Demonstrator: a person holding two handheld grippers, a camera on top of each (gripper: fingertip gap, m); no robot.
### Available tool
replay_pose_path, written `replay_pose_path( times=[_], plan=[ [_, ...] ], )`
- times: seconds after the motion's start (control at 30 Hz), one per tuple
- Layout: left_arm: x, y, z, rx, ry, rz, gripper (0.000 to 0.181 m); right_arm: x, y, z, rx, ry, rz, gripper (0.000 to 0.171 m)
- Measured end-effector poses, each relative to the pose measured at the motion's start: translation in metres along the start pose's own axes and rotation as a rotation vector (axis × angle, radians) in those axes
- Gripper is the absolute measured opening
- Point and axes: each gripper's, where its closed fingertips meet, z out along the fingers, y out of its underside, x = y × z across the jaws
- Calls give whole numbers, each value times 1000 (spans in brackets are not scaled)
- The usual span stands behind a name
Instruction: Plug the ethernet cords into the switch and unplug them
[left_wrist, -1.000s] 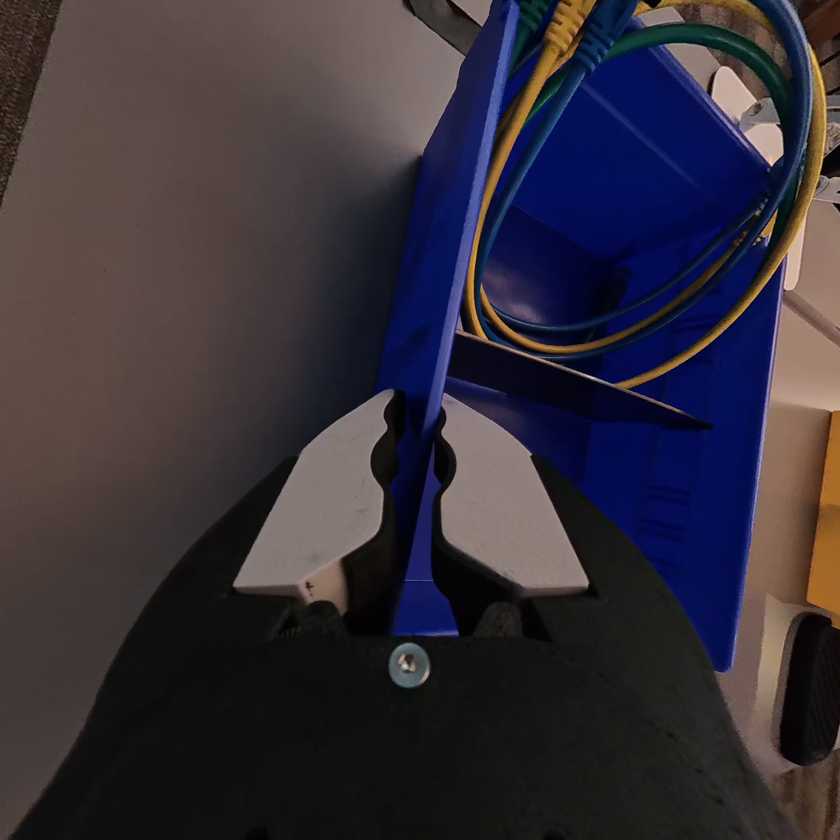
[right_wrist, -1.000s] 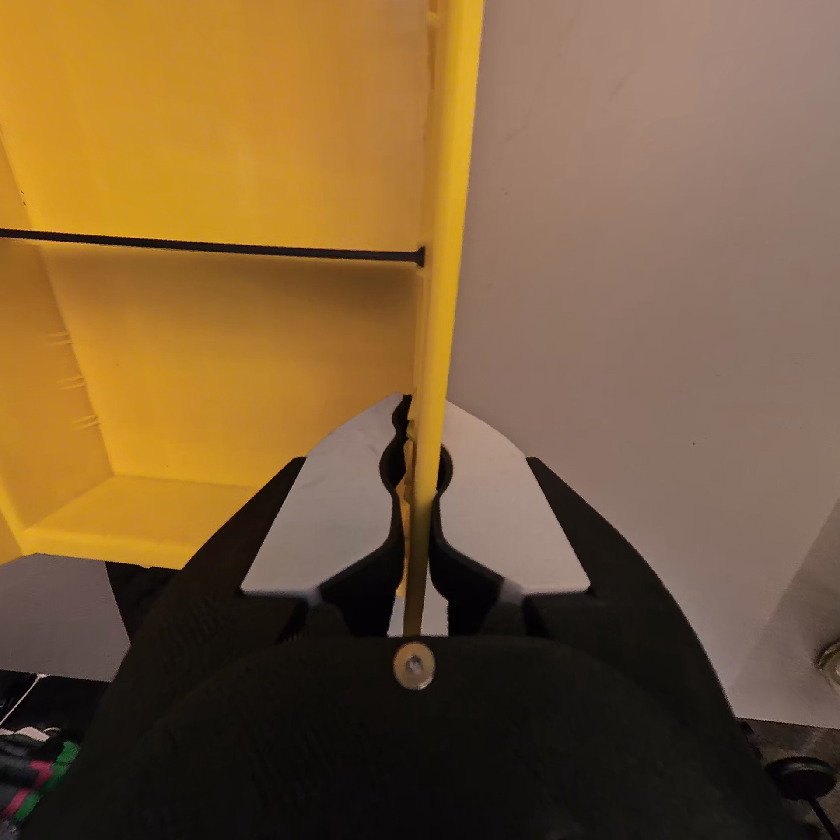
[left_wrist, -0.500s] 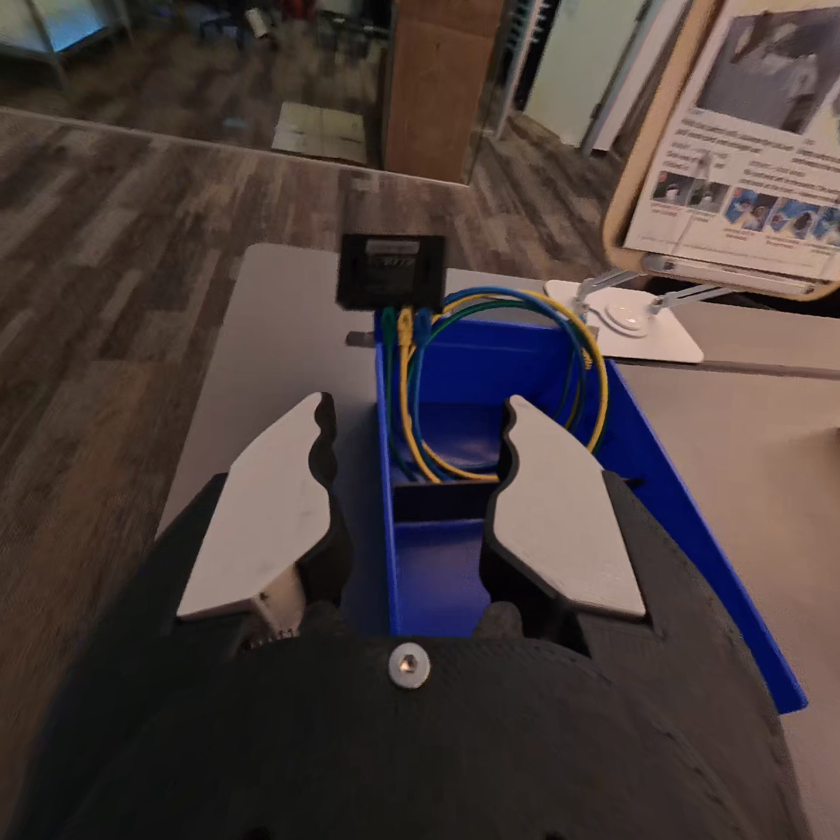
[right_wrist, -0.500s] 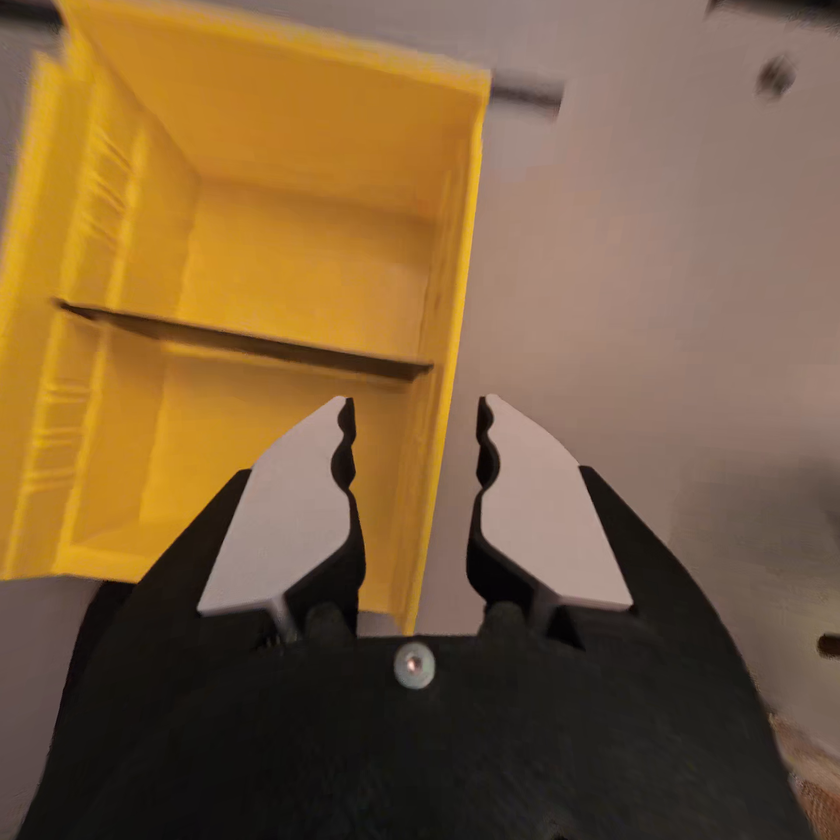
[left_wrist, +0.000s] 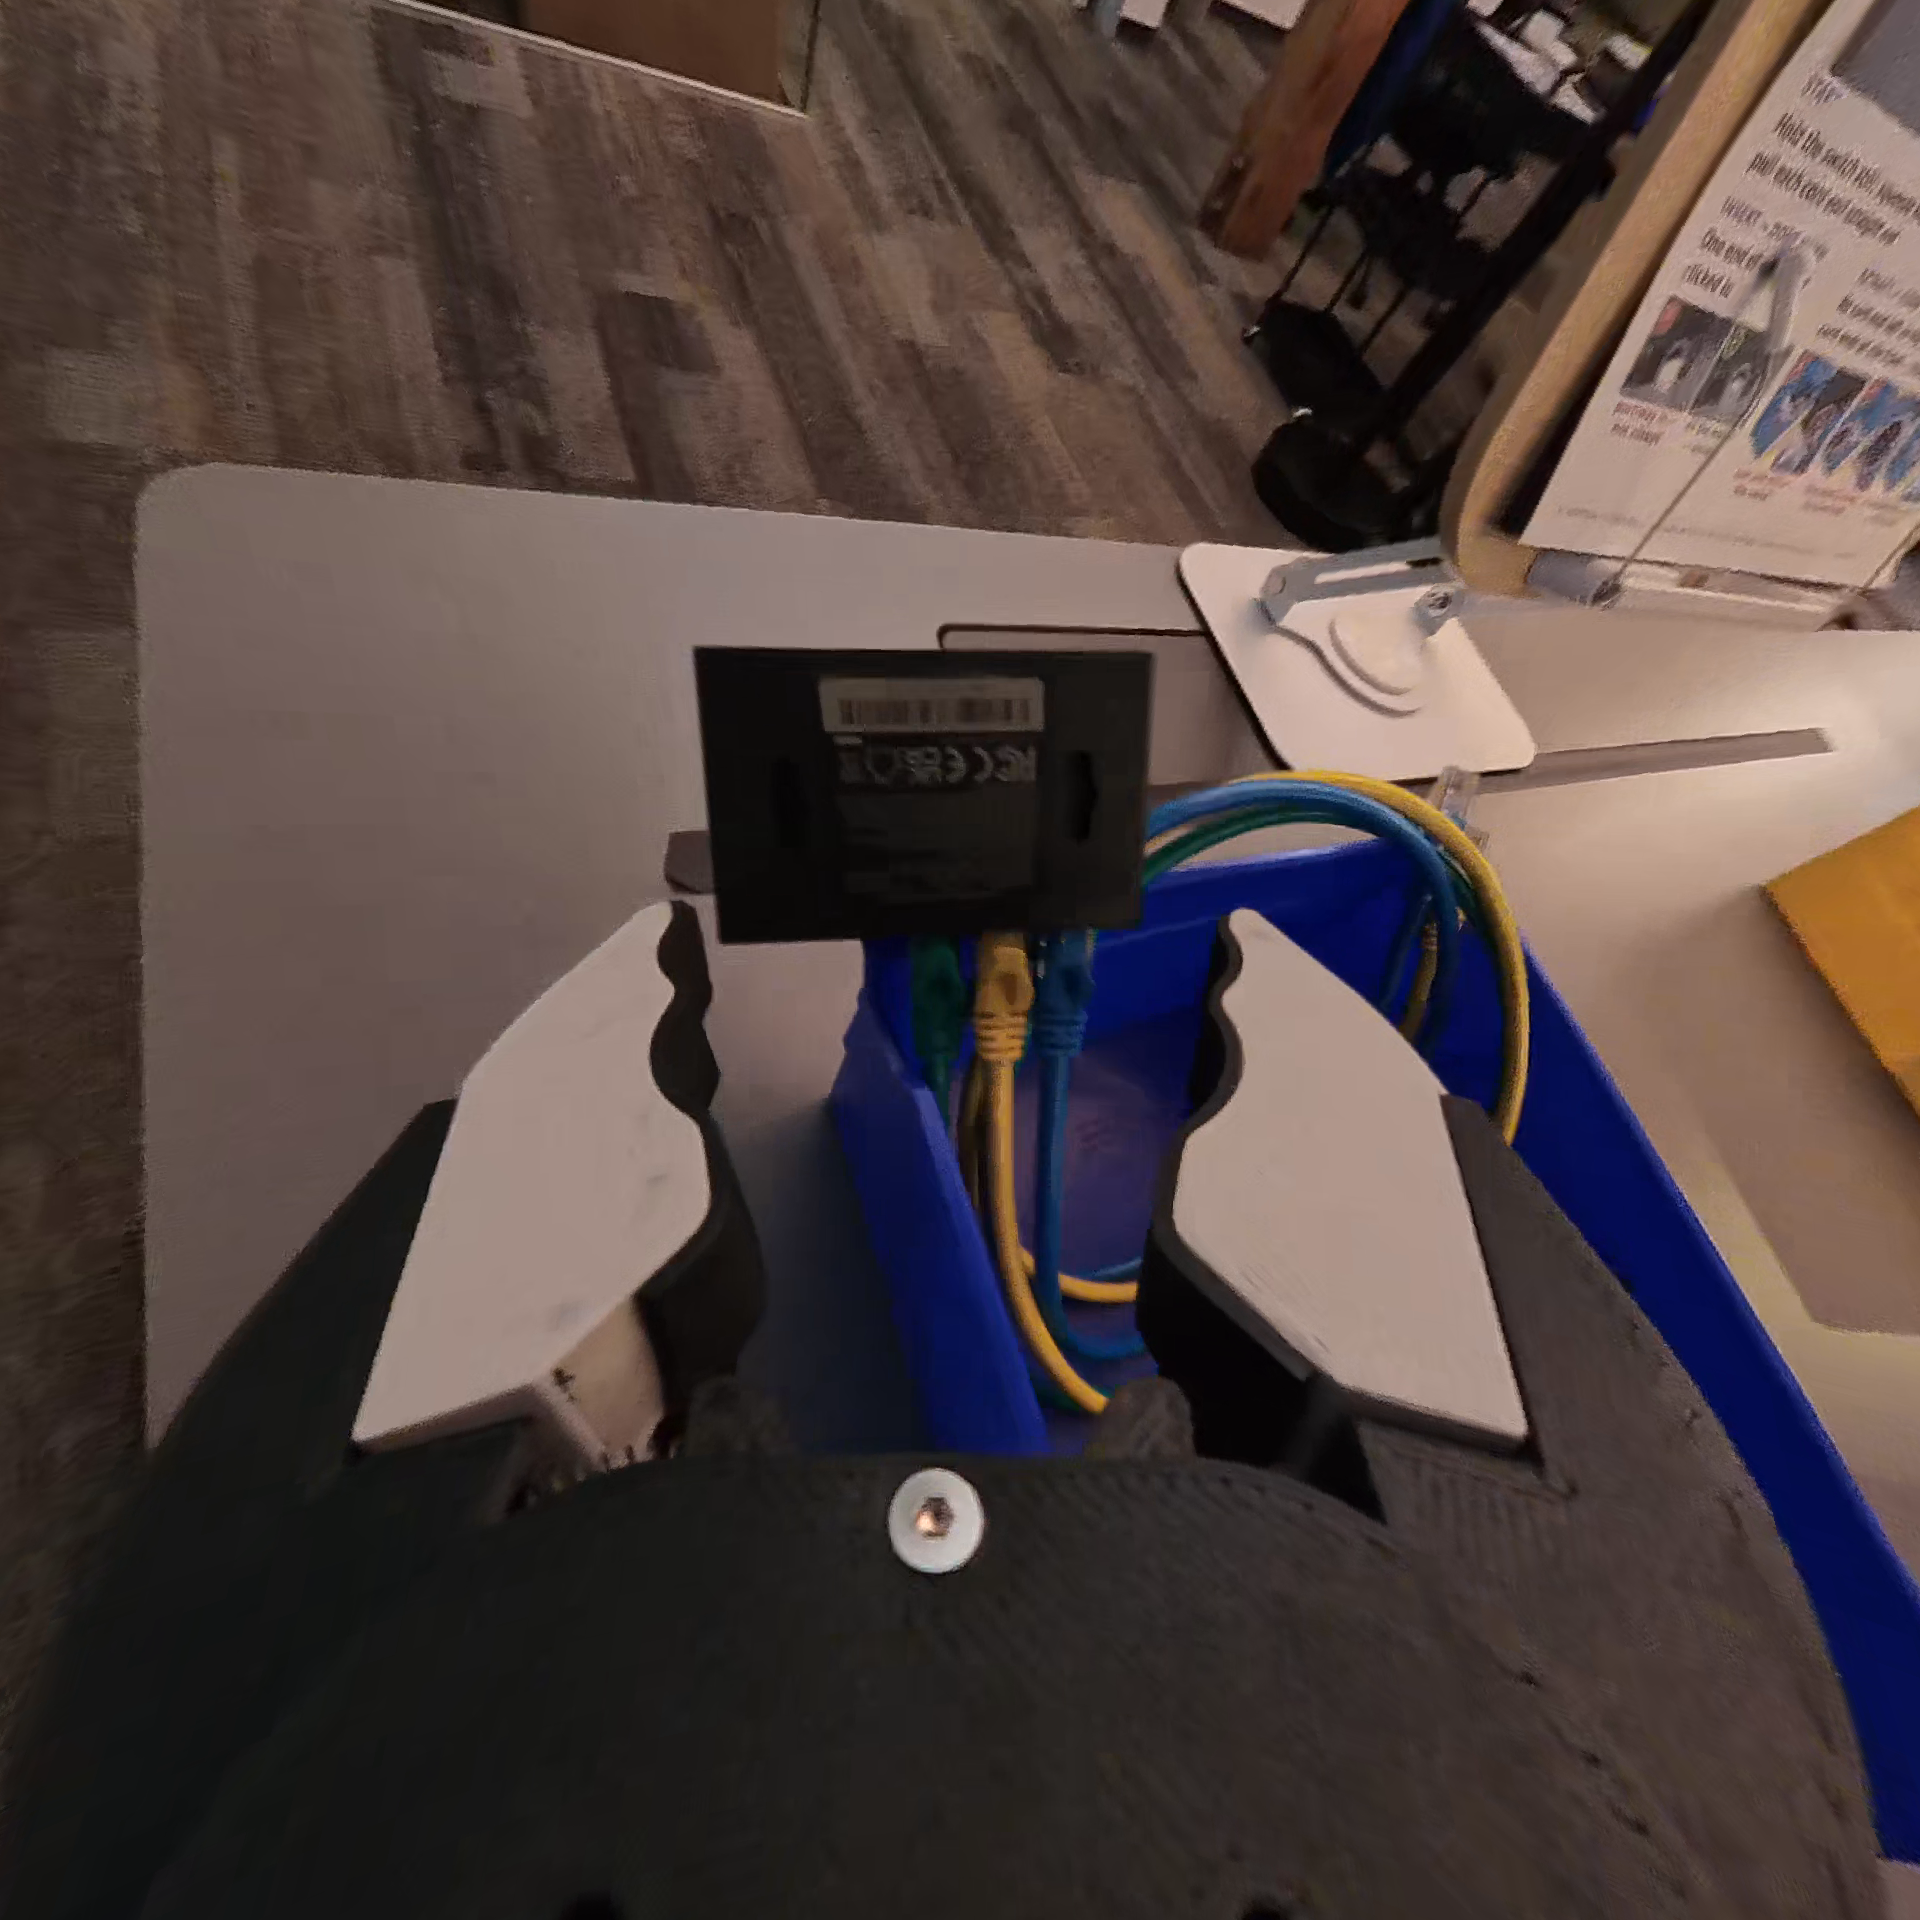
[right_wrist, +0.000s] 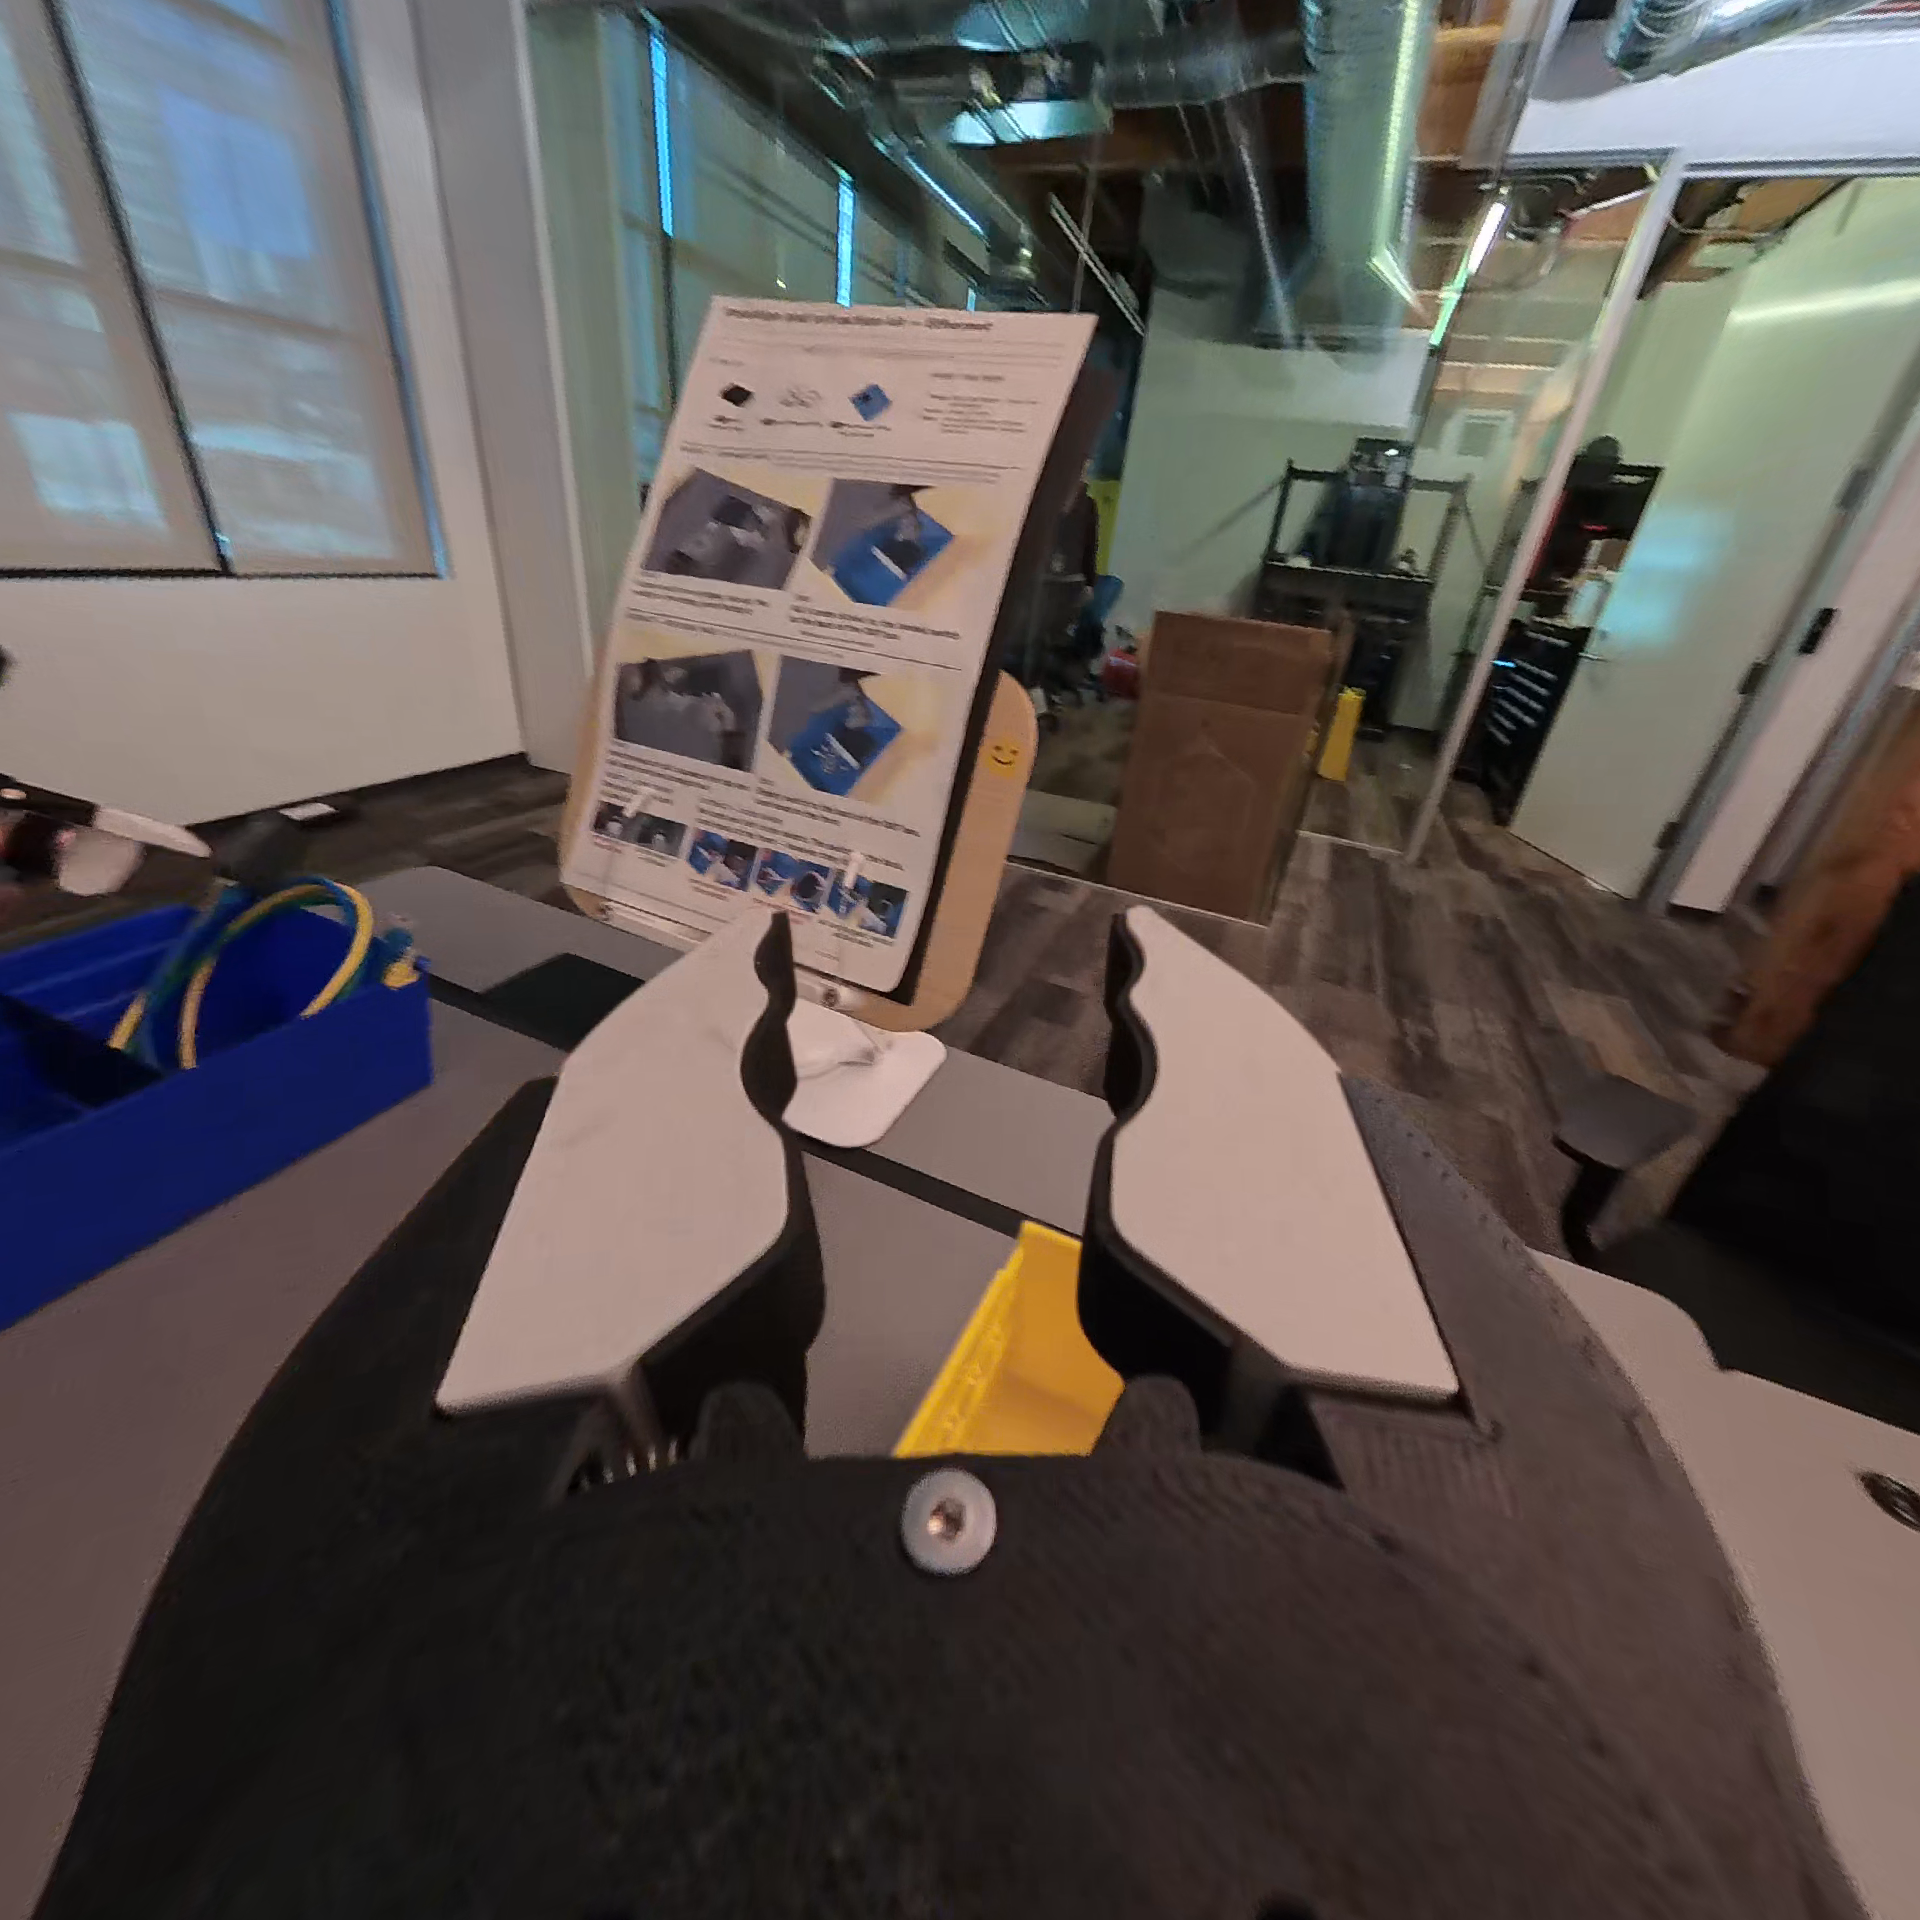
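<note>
- Since a second ago, both bin walls have been released: the left gripper (left_wrist: 956, 935), then pinched on the side wall of the blue bin (left_wrist: 935, 1226), is now spread wide and raised, and the right gripper (right_wrist: 940, 935), then pinched on the wall of the yellow bin (right_wrist: 1013, 1371), is likewise spread, empty and lifted to look across the room.
- Compared with half a second ago, the black switch (left_wrist: 920, 790) is seen larger and closer in the left wrist view, and the right wrist view has been tilted up from the yellow bin to the room.
- The switch is seen at the far end of the blue bin, label side towards the camera, with a green cord (left_wrist: 935, 1003), a yellow cord (left_wrist: 1003, 1013) and a blue cord (left_wrist: 1062, 1003) plugged side by side into its lower edge.
- The cords are looped down inside the bin and arched over its far right corner.
- The bins are set on a pale grey table (left_wrist: 395, 727), the yellow one to the right of the blue and apart from it.
- An instruction sheet on a wooden stand (right_wrist: 821, 623) is placed on a white base at the table's far side.
- Beyond the table, wood-plank flooring (left_wrist: 623, 260), windows, glass partitions, a cardboard box (right_wrist: 1216, 758) and exposed ceiling ducts are seen.
- The table's left edge and rounded far-left corner are visible, with bare surface left of the blue bin.
</note>
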Motion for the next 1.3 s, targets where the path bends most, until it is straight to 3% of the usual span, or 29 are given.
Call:
replay_pose_path(
  times=[0.1,0.23,0.4,0.53,0.67,0.77,0.83,1.07,1.2,1.3],
  plan=[
    [-11,1,10,3,138,-17,95,-14,8,2,-10,-69,21,58],
    [-3,-6,13,20,439,-114,89,-22,24,3,-88,-116,6,58],
    [3,-15,21,-47,556,-100,90,-32,37,12,-142,-100,-49,58],
    [2,-10,22,-38,568,-59,86,-45,49,25,-183,-117,-67,58],
    [0,-23,-2,206,571,-109,79,-57,53,35,-202,-164,-59,58],
    [-17,-27,-23,396,490,-152,65,-55,48,36,-190,-156,-66,58],
    [-27,-21,-34,462,430,-175,65,-54,45,34,-178,-155,-66,58],
    [-12,10,-51,562,274,-201,67,-41,35,22,-122,-162,3,58],
    [13,8,-49,599,270,-202,72,-26,33,13,-105,-155,52,58],
    [5,-2,-52,555,270,-178,78,-14,32,5,-100,-151,93,58]
  ],
)
